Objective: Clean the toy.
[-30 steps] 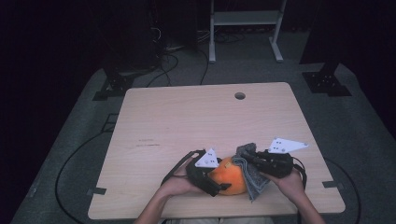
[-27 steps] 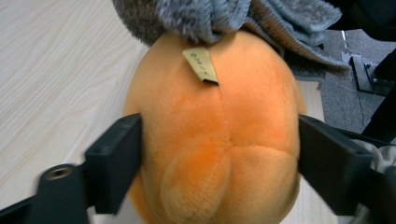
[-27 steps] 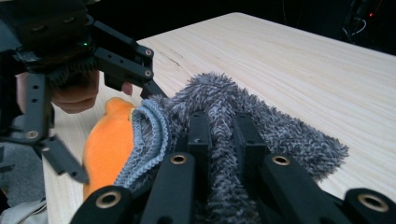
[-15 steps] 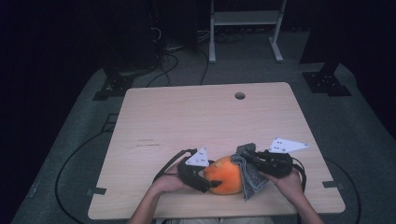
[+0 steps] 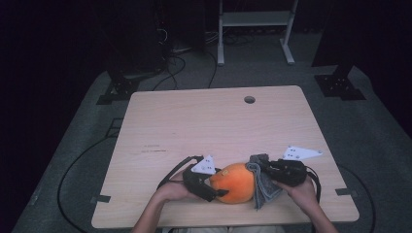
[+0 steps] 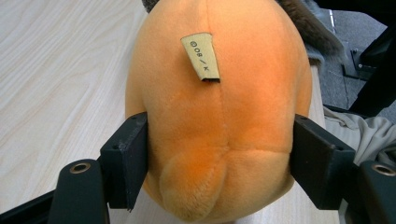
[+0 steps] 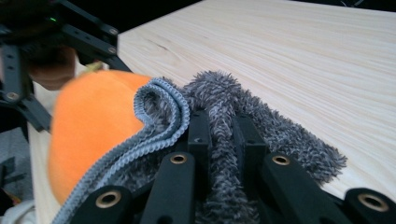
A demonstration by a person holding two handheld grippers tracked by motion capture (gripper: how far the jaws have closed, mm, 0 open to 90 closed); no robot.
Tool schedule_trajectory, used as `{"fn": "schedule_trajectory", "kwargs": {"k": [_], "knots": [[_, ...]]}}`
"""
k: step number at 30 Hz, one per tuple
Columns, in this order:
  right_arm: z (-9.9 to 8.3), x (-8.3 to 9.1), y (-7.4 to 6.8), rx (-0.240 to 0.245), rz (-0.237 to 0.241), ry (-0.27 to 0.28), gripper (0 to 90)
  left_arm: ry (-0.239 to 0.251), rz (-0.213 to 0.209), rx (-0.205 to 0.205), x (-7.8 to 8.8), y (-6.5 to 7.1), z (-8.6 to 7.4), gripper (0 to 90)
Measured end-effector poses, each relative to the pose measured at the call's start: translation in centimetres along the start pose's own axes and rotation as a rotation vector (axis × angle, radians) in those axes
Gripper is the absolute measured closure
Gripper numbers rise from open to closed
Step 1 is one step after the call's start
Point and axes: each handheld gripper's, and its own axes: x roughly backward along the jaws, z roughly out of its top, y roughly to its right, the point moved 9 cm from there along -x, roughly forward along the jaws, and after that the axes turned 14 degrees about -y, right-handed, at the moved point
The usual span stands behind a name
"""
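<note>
The left gripper (image 6: pixel 218 163) clamps the orange plush toy (image 5: pixel 234 183) by its sides, steadying it near the table's (image 5: pixel 214 121) front edge. The right gripper (image 7: pixel 219 135), pinching the grey cloth (image 7: pixel 261 126), holds it against the toy's right side, likely to wipe it. The toy's long axis lies roughly left-right, its tail end toward the left gripper.

A small tan fabric tag (image 6: pixel 201 56) is sewn into the seam of the orange plush toy (image 6: pixel 219 116), toward twelve o'clock on its rounded body in the left gripper view. It carries a circled mark followed by characters that read roughly as "08/K", printed sideways along the tag. No other writing is legible.
</note>
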Motion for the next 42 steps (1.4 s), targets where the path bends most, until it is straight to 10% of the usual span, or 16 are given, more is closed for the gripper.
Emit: {"fn": "schedule_trajectory", "kwargs": {"k": [6,16,25,34,42], "knots": [[1.1,1.3,-1.2,0.018,0.053,0.07,79.2,-0.002,-0.012,0.002,0.2,-0.1,-0.4,27.0],[-1.5,-0.5,1.2,-0.032,0.015,-0.079,79.1,-0.004,-0.022,0.008,0.3,-0.2,-0.8,25.6],[0.9,1.4,-1.2,0.016,0.111,0.045,79.0,-0.009,-0.032,0.017,0.3,-0.3,-0.9,23.5],[-1.5,-0.5,0.8,-0.023,0.048,-0.105,79.0,-0.007,-0.041,0.031,0.2,-0.4,-0.8,21.7],[2.0,2.2,-1.6,0.035,0.097,0.045,79.0,0.022,-0.001,0.005,-0.5,0.5,1.3,20.0]]}}
